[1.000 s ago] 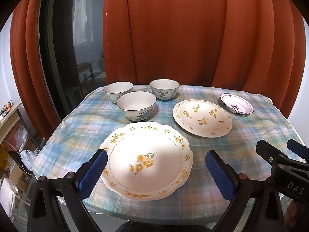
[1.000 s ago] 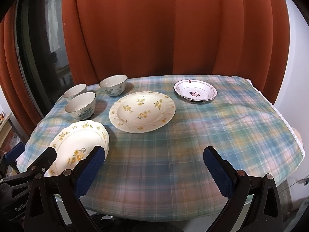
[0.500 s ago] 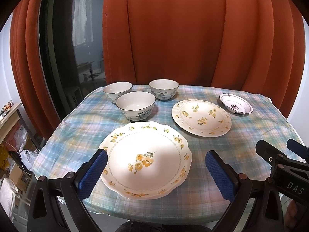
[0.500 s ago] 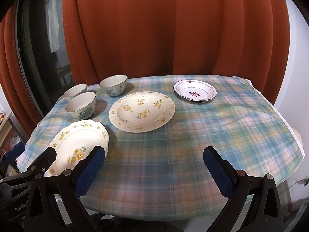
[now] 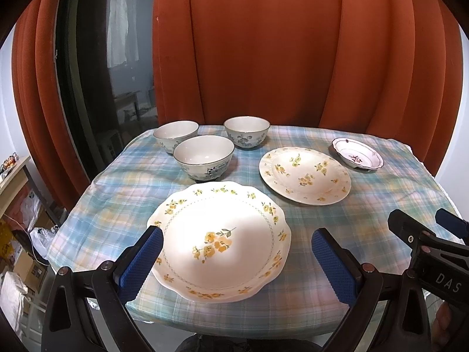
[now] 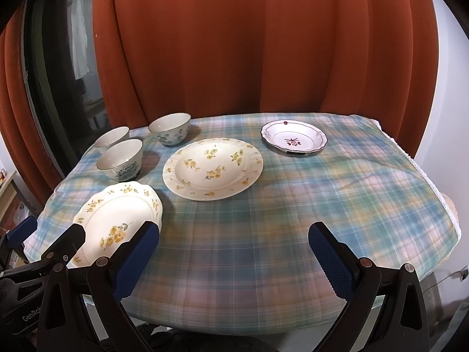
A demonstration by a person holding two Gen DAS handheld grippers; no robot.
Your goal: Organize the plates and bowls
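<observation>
Both tools hung off the near edge of the counter (image 6: pixel 293 205) with nothing gripped. The left gripper (image 5: pixel 236 259) had its jaws spread wide, framing the scalloped yellow-flower plate (image 5: pixel 219 240) that lay nearest, at the near left of the plaid cloth. The right gripper (image 6: pixel 233 253) also had its jaws spread, over bare cloth. Farther in lay the round yellow-flower plate (image 6: pixel 212 168), and beyond it to the right the small red-motif dish (image 6: pixel 294 140). Three blue-patterned bowls sat at the far left, each standing apart: the near bowl (image 5: pixel 203 157), the far-left bowl (image 5: pixel 176 132) and the far-right bowl (image 5: pixel 246 127).

Nothing looked stacked yet, so the step in hand was probably the first pickup, likely of the scalloped plate. To do it well, one jaw should slide under the near rim and the other close on top, since the plate lay flat. Glazed ceramic may slip, so a firm, level lift would be safest, keeping clear of the near bowl just behind.
</observation>
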